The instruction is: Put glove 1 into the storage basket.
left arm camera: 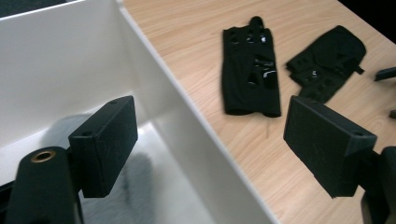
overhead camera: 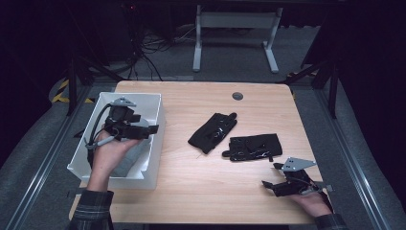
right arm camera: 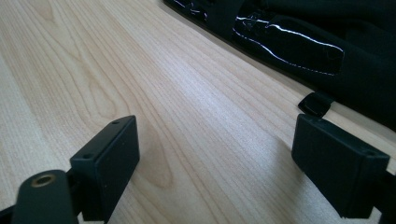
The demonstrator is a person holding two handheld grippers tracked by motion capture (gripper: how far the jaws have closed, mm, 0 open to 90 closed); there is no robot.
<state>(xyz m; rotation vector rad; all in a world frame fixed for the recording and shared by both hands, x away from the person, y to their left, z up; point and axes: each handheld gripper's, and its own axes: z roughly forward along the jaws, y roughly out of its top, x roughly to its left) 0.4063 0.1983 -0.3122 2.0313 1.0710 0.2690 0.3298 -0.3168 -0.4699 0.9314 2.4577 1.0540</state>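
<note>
Black gloves (overhead camera: 234, 136) on table, near right hand-held gripper (overhead camera: 269, 184).

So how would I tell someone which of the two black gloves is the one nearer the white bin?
Start at the white bin on the left edge of the wooden table. Two black gloves lie near the table's middle; the nearer glove lies slanted, fingers pointing away from the person. Its neighbour lies crosswise, closer to the right gripper.

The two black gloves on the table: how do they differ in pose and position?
The left glove lies diagonally, fingers toward the table's far edge; the right glove lies crosswise. The left glove is nearer the white bin, the right glove nearer the right gripper. Both lie flat, black and ungripped.
</note>
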